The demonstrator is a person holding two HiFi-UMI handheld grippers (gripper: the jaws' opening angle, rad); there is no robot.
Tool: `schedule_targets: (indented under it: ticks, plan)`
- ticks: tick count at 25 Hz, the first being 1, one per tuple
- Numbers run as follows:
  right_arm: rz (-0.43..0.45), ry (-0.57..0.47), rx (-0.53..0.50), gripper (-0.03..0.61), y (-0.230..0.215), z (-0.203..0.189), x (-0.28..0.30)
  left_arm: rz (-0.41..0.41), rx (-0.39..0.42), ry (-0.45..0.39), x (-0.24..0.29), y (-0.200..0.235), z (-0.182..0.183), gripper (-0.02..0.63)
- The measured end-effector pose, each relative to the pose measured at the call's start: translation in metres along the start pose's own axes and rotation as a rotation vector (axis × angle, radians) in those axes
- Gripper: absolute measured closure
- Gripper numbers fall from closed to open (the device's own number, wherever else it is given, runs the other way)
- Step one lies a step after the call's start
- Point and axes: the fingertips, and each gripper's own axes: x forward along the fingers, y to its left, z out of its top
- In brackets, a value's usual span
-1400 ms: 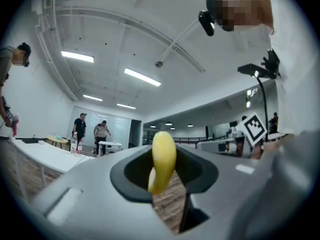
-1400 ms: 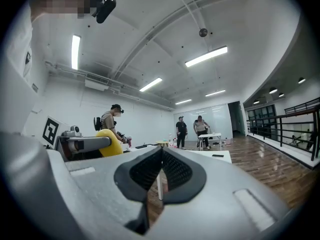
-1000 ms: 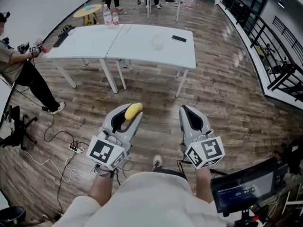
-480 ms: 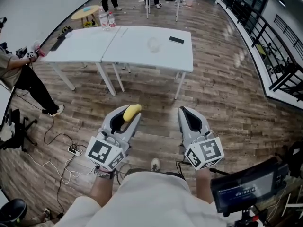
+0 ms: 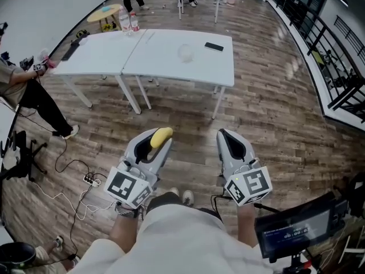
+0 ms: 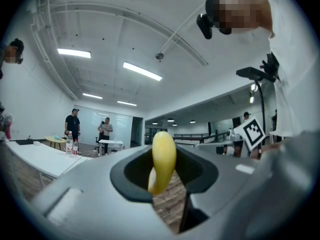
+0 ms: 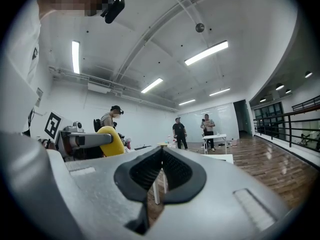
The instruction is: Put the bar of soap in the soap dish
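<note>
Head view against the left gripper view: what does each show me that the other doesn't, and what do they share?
Only the head view: the power strip with its cables on the wood floor, and a black phone on the white tables.
Only the left gripper view: the ceiling light strips.
Both: the yellow bar of soap clamped between the left gripper's fingers, the bottles on the table, and people standing at the far end.

Bright overhead light, fisheye-warped edges.

Smooth yellow soap bar (image 6: 163, 154), matt plastic left gripper (image 5: 157, 140), wood-plank floor (image 5: 274, 113), perhaps laminate table (image 5: 171, 56)
</note>
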Motion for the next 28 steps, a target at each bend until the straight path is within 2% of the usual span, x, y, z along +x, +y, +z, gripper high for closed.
schedule_targets:
  ticks: [20,28]
  plan:
    - [-0.016,0.046,0.017,0.575,-0.012,-0.017,0.036,-0.024,-0.023,0.008,0.023,0.033,-0.010,0.479]
    - [-0.017,0.071,-0.006,0.575,-0.021,-0.021,0.069,-0.005,-0.062,-0.001,0.037,0.066,-0.018,0.479]
